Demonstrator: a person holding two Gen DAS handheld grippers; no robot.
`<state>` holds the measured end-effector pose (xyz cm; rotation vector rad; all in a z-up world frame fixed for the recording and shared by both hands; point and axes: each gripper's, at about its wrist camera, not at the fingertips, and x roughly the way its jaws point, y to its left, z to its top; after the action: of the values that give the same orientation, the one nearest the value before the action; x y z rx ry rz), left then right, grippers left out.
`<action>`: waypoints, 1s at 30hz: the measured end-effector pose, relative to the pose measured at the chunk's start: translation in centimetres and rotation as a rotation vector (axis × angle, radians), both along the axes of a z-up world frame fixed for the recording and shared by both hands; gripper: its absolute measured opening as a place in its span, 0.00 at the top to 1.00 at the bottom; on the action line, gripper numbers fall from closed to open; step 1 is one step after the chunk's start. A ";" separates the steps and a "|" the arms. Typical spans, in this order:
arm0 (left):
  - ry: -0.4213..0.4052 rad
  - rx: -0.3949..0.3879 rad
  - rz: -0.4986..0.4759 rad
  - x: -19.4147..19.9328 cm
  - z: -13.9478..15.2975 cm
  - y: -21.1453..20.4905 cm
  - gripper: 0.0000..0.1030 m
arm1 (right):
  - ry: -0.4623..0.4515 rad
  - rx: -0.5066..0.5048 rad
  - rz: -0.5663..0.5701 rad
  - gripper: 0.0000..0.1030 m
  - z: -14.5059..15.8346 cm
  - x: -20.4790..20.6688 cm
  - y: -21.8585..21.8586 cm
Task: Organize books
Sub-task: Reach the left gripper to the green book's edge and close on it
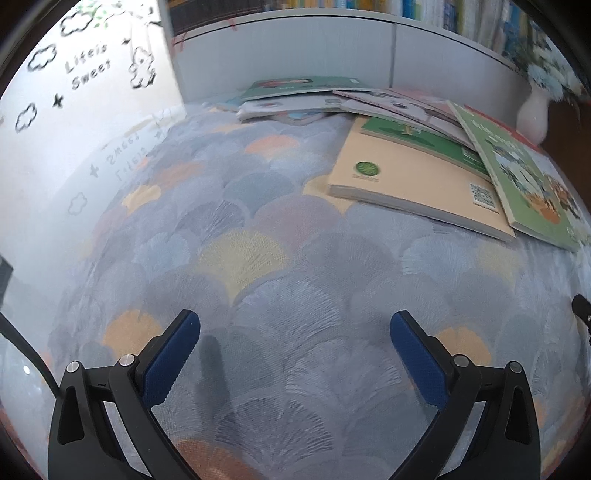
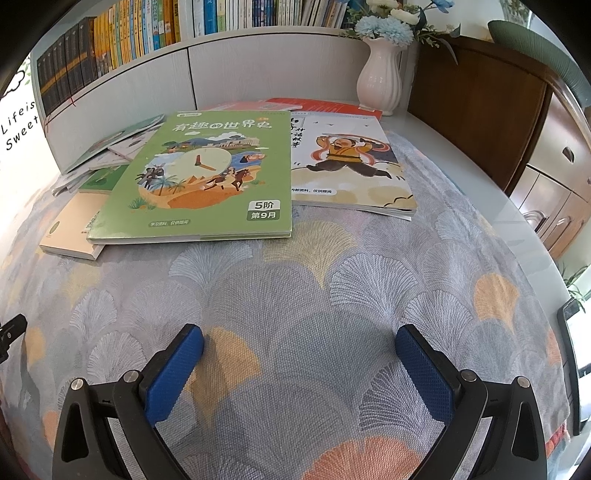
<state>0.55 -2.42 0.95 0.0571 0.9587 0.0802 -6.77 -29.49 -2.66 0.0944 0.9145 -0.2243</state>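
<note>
Several books lie scattered flat on a patterned cloth. A green clock-cover book (image 2: pixel 207 177) lies ahead of my right gripper (image 2: pixel 299 339), partly over a beige book (image 2: pixel 70 236). A white picture book with a warrior (image 2: pixel 347 166) lies to its right, over a red book (image 2: pixel 314 105). In the left wrist view the beige book (image 1: pixel 410 177) and the green book (image 1: pixel 524 177) lie at the right, more books (image 1: pixel 295 99) at the back. My left gripper (image 1: pixel 295 325) is open and empty over bare cloth. My right gripper is open and empty too.
A white vase of flowers (image 2: pixel 380 74) stands behind the books at the back right. A shelf of upright books (image 2: pixel 147 33) runs along the back above a grey panel. A wooden cabinet (image 2: pixel 517 122) stands at the right. A white wall (image 1: pixel 74 122) is at the left.
</note>
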 end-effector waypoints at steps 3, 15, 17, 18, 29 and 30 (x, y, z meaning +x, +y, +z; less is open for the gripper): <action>-0.011 0.018 -0.064 0.4 1.1 -1.9 0.00 | 0.009 0.019 0.003 0.00 0.3 0.2 -0.2; -0.074 -0.008 -0.250 5.4 5.7 -11.0 0.00 | -0.014 0.371 -0.089 0.00 3.4 5.6 -6.5; -0.043 -0.074 -0.268 6.8 5.3 -11.7 0.00 | 0.008 0.428 -0.099 0.00 2.8 7.0 -7.5; -0.017 -0.118 -0.284 7.6 5.0 -12.0 0.00 | 0.018 0.497 -0.096 0.00 2.3 7.7 -8.0; 0.201 -0.436 -0.513 13.8 2.1 -14.9 0.00 | 0.077 1.242 -0.059 0.00 -1.7 11.6 -11.4; 0.196 -0.445 -0.519 13.9 2.1 -15.2 0.00 | 0.096 1.278 -0.073 0.00 -1.9 12.0 -11.7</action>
<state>14.43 -17.58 3.02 -0.0995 1.1117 -0.6254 5.23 -41.18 -4.58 1.3047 1.0294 0.3245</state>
